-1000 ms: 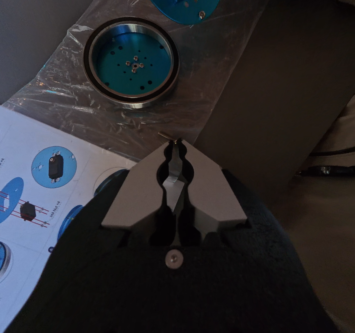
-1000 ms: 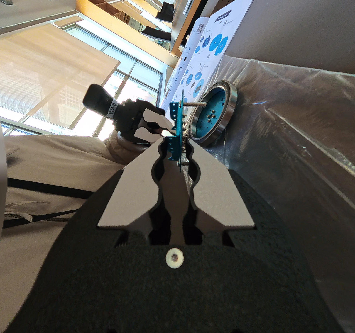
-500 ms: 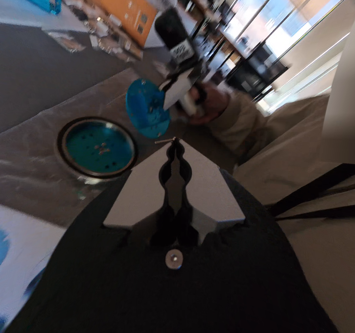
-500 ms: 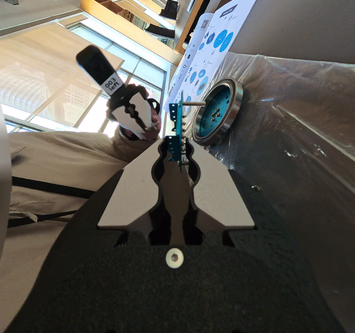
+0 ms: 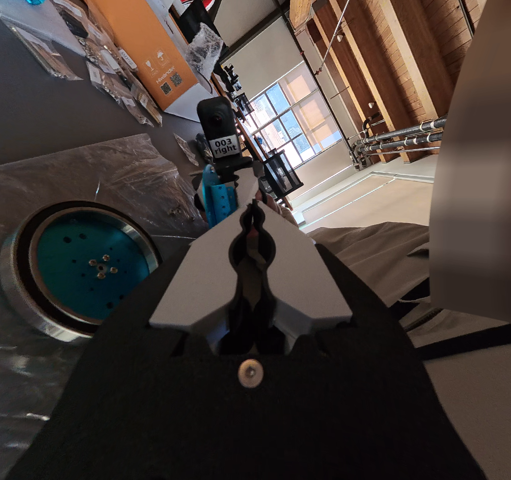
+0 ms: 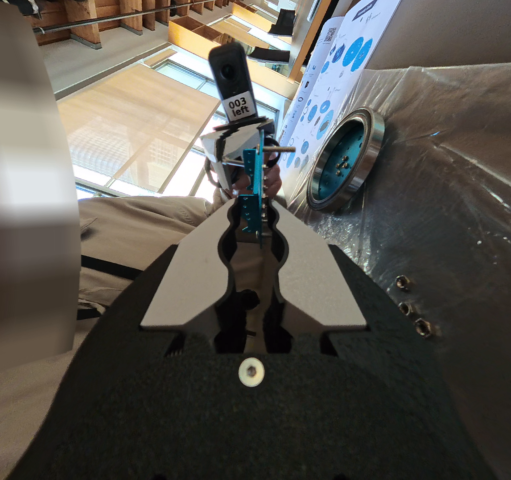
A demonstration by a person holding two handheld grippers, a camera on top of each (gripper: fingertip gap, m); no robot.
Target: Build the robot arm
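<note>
Your right gripper (image 6: 253, 203) is clamped on the blue plate (image 6: 255, 190), held edge-on in the air. Your left gripper (image 5: 253, 208) is pinched nearly closed, seemingly on a thin screw (image 6: 233, 161) whose tip meets the plate. The bearing ring (image 5: 16, 273) lies on plastic film (image 5: 83, 167) nearby.

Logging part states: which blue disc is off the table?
The bracketed disc, clamped edge-on in the right gripper; the left gripper pinches a screw beside it. The other disc lies inside the steel ring on the plastic sheet.
</note>
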